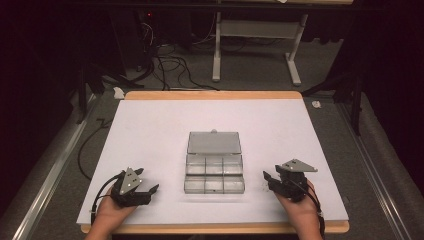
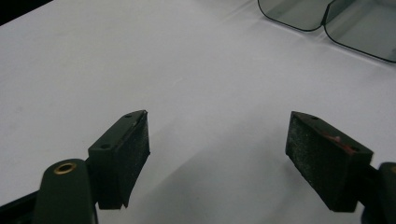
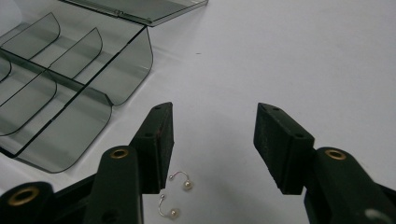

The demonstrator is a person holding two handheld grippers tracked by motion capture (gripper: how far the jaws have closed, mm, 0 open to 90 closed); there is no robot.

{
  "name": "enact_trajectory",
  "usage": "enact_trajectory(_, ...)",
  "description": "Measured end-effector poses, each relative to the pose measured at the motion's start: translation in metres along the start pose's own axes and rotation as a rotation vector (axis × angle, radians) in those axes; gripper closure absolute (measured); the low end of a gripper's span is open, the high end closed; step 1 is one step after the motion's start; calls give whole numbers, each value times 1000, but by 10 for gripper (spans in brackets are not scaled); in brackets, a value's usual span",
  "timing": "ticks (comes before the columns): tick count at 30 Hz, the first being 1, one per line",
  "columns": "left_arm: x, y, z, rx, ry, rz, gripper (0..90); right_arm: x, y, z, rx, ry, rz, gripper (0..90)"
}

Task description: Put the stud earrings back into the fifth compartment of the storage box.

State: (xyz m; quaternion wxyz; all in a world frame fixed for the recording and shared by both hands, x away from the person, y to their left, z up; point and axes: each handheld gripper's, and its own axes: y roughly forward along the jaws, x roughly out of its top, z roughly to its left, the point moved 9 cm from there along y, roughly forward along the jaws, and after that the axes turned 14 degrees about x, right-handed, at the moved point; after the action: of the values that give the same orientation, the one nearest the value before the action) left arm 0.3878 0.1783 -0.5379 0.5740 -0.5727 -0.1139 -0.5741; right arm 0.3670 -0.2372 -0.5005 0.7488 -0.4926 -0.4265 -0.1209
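Observation:
A clear plastic compartment box (image 1: pixel 214 177) lies in the middle of the white table, its lid (image 1: pixel 214 142) folded open toward the far side. Its compartments (image 3: pixel 56 93) look empty. My right gripper (image 1: pixel 270 181) rests open to the right of the box. In the right gripper view two small pearl earrings with curved wires (image 3: pixel 182 179) (image 3: pixel 169 210) lie on the table between the jaws, close to the left one. My left gripper (image 1: pixel 145 181) rests open to the left of the box, nothing between its jaws (image 2: pixel 217 149); the box's rounded edge (image 2: pixel 327 18) shows at top right.
The white table top (image 1: pixel 150 130) has a wooden rim at the far and near edges. Beyond it stand a white desk frame (image 1: pixel 255 45) and cables (image 1: pixel 170 65) on the grey floor. A rail (image 1: pixel 50 170) runs along the left side.

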Motion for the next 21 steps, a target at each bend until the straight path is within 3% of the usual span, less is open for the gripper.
enact_trajectory(6,0,0,0,0,1,-1,222,0,-2,3,0,19,33,529)
enact_trajectory(15,0,0,0,0,0,-1,222,-7,-1,8,12,26,117,562)
enact_trajectory(17,0,0,0,1,0,-1,222,-13,0,6,4,44,160,571)
enact_trajectory(21,0,0,0,-2,-2,-1,221,-17,0,5,19,58,193,593)
